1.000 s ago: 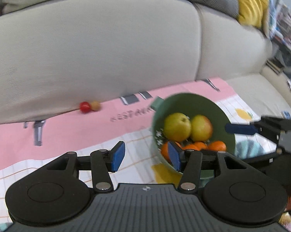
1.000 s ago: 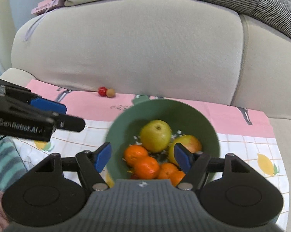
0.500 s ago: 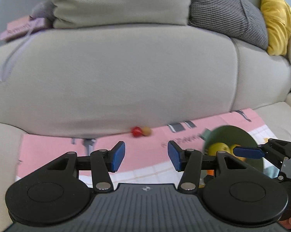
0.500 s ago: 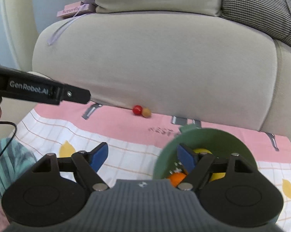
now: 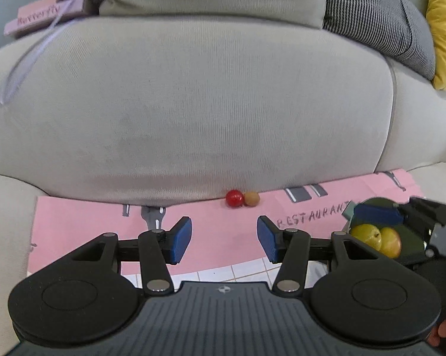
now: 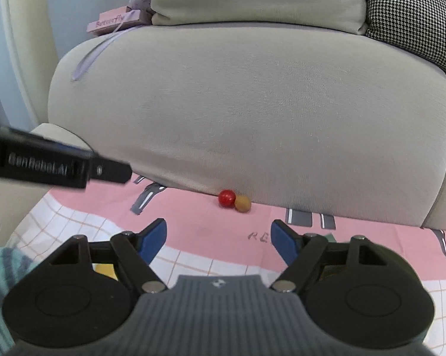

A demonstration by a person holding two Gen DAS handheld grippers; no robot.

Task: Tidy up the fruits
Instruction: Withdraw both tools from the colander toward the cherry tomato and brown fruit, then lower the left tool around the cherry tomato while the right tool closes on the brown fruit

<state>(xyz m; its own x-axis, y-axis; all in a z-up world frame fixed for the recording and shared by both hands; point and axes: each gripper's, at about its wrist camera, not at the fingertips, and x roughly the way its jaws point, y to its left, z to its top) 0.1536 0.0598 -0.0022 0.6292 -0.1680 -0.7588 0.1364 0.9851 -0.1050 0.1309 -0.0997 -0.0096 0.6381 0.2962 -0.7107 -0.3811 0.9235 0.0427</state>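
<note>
A small red fruit (image 5: 234,198) and a small tan fruit (image 5: 251,198) lie side by side on the pink cloth (image 5: 217,231) at the foot of the sofa back. They also show in the right wrist view, the red fruit (image 6: 226,198) left of the tan fruit (image 6: 242,203). My left gripper (image 5: 224,238) is open and empty, short of them. My right gripper (image 6: 218,241) is open and empty. A green bowl (image 5: 412,237) with two yellow-green fruits (image 5: 366,235) sits at the far right of the left wrist view, partly hidden by the right gripper.
A beige sofa back (image 5: 211,103) rises right behind the fruits. Cushions and a purple "Butterfly" box (image 5: 45,14) lie on top. The left gripper's body (image 6: 54,166) crosses the left of the right wrist view. The cloth turns white and checked nearer me.
Both grippers have tilted up and swung left, away from the bowl. The bowl has slid to the right edge of the left view and nearly out of the right view.
</note>
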